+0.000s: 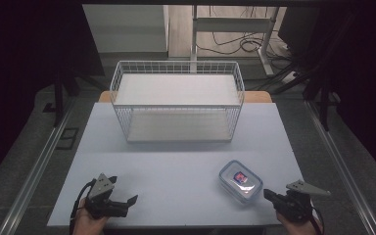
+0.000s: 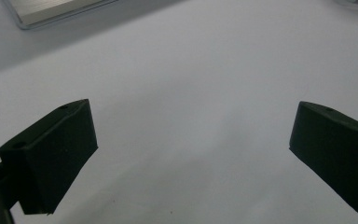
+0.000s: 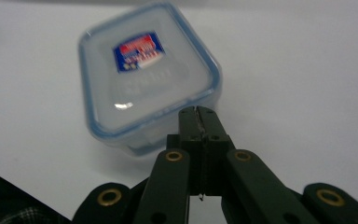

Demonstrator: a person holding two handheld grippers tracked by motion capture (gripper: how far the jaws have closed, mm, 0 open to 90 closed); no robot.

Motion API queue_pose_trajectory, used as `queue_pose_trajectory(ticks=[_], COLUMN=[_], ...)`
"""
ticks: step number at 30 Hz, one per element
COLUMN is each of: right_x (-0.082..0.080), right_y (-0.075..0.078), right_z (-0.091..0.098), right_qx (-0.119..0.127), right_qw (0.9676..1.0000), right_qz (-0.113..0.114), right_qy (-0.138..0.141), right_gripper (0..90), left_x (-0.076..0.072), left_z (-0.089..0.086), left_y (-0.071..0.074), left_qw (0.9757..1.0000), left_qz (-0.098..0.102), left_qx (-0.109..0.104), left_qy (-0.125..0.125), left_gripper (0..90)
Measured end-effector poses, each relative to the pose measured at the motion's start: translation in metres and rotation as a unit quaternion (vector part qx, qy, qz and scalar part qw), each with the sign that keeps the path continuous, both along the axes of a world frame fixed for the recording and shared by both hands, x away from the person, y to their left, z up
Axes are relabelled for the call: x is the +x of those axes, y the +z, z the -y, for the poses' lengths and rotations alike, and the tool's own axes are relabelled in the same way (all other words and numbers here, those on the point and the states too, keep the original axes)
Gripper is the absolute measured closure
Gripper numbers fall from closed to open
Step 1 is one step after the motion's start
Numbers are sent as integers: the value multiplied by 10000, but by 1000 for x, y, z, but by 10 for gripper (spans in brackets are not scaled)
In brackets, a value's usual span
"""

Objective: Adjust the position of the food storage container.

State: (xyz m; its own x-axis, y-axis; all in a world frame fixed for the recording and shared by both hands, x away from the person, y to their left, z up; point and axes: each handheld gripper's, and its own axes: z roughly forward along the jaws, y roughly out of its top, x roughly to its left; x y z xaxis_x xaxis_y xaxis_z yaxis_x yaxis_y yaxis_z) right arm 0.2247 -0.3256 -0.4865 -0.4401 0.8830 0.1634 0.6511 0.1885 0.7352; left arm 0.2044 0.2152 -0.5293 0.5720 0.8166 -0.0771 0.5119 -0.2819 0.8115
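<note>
A clear plastic container [image 1: 240, 180] with a blue-rimmed lid and a red and blue label lies on the white table [image 1: 176, 166] at the front right. My right gripper [image 1: 269, 195] sits just to its right near the table's front edge. In the right gripper view the container [image 3: 144, 79] lies directly ahead of the right gripper [image 3: 197, 112], whose jaws are pressed together with nothing between them. My left gripper [image 1: 127, 204] rests at the front left. In its own view the left gripper [image 2: 191, 140] stands wide open over bare table.
A white wire basket [image 1: 122, 117] with a pale board in its bottom stands at the back middle of the table. Beyond the table are a desk frame and cables on the floor. Dark floor flanks the table on both sides.
</note>
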Motion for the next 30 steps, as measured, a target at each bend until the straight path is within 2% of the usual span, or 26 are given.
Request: queue_pose_trajectory(ticks=[1,3,7,10,18,25,27,30], right_x=[0,4,11,16,47,73,76,85], right_y=[0,-4,-11,-12,-15,-17,-17,-18], right_z=[0,1,-4,-7,-17,-28,-30,-42], right_qx=[0,-48,-38,-107,14,-9,-16,-2], right_qw=[10000,9998,9991,9990,9986,9984,9983,9978], right_qz=[0,-172,-404,-420,-512,-540,-545,-591], right_qy=[0,-131,-119,-116,-98,140,181,303], right_gripper=[900,900,898,898,898,898,898,898], left_x=[0,0,0,0,2,2,2,2], left_z=[0,0,1,1,2,1,1,1], left_y=[0,0,0,-1,-2,-3,-3,-3], left_qw=[10000,10000,10000,10000,10000,9998,9998,9998], left_qz=[0,12,0,-3,-63,-127,-131,-109], left_qx=[0,7,9,4,3,-127,-131,-135], left_qy=[0,-7,-24,-15,-1,3,16,30], left_gripper=[3,4,6,7,8,8,8,8])
